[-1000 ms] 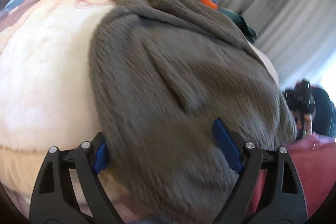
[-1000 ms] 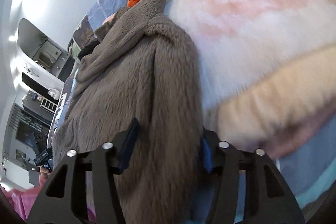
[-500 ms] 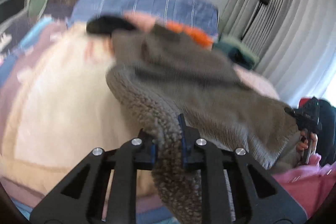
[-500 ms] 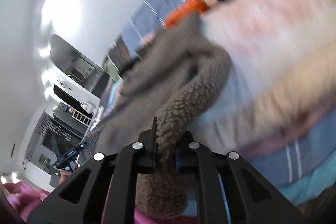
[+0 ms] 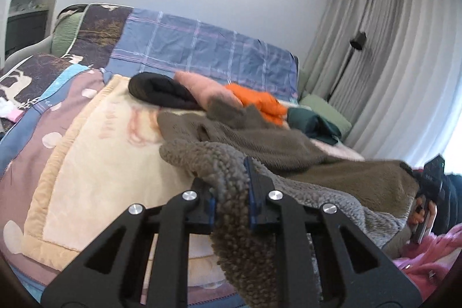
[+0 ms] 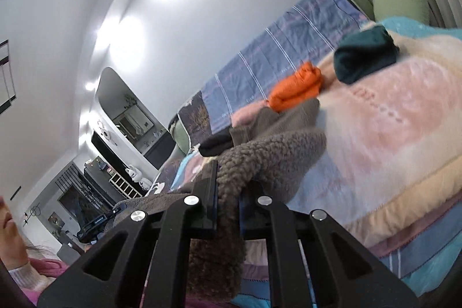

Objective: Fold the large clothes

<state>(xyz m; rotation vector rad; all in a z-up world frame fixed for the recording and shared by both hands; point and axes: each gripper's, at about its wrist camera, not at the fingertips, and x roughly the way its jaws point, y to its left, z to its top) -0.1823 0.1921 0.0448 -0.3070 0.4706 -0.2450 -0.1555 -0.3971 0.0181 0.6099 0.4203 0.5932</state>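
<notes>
A large brown fleece garment (image 5: 277, 146) lies spread on a bed, its near hem lifted off the blanket. My left gripper (image 5: 231, 186) is shut on one corner of that hem, and curly fleece bulges between and below its pads. At the far right of the left wrist view, the other gripper (image 5: 430, 181) holds the opposite corner. In the right wrist view my right gripper (image 6: 226, 192) is shut on the brown fleece garment (image 6: 277, 152), which hangs in a fold under the jaws. The rest of the garment stretches away toward the far end of the bed.
Folded clothes line the far end of the bed: a black roll (image 5: 158, 91), a pink piece (image 5: 202, 88), an orange one (image 5: 257, 103) and a dark green one (image 5: 311, 123). A cream and pink blanket (image 5: 95, 158) covers the bed. Curtains (image 5: 389, 48) hang right. A person's pink sleeve (image 5: 427, 253) is near.
Both grippers went from open around the fleece hem to shut on it, then rose with it. The hem has come up off the blanket and the views now look more level across the bed.
</notes>
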